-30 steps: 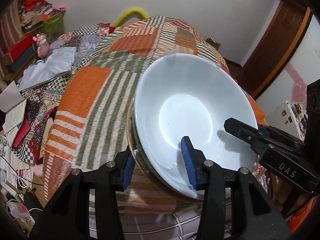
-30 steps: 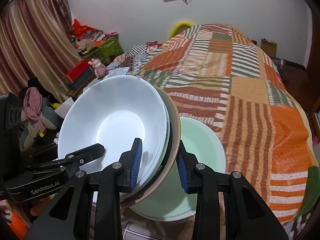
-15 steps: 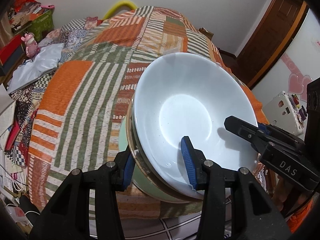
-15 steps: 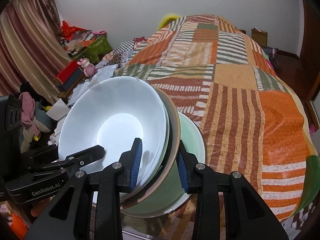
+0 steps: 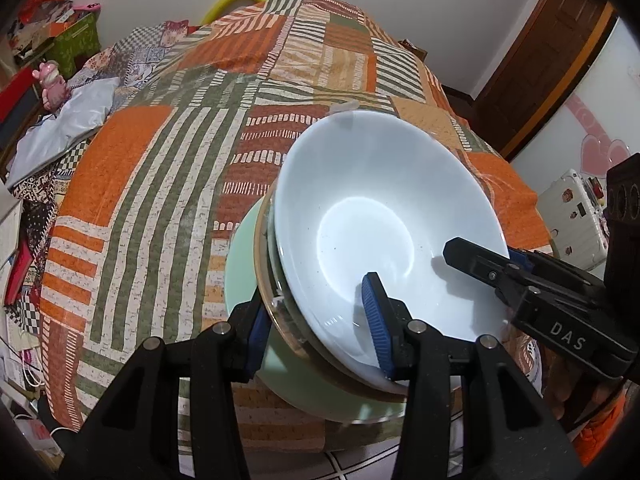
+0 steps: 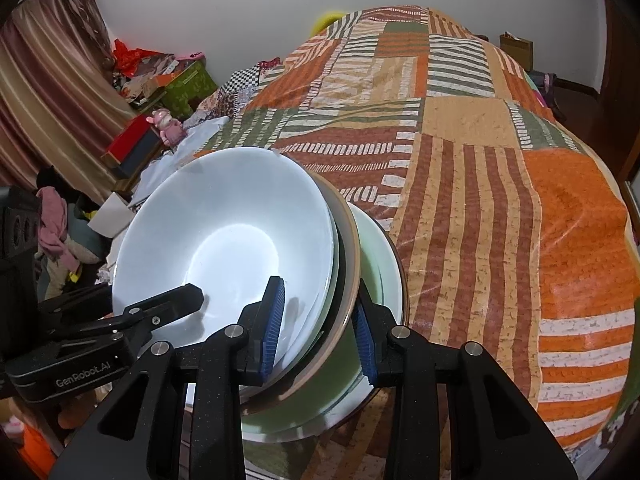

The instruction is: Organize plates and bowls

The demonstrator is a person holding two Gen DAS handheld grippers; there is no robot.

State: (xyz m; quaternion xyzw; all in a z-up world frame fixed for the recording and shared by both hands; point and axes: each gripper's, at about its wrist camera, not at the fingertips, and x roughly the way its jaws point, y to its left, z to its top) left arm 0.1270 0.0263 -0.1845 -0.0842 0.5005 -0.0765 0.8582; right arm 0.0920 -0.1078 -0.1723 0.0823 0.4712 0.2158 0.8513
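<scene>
Stacked bowls over a patchwork bedspread

Both hand-held grippers, left and right, clamp the glossy white bowl stack above a pale green bowl.

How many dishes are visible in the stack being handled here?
3 at least: a white ceramic bowl on top, a tan-rimmed dish nested under it, and a pale green plate beneath on the bed. More may hide between them.

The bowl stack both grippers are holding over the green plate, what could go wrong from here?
1. The white bowl sits tilted in the nested stack; it may slide out.
2. Left gripper and right gripper pinch only the rim, so uneven lowering could twist the stack loose.
3. The green plate lies near the bed's edge and could get knocked off.
</scene>
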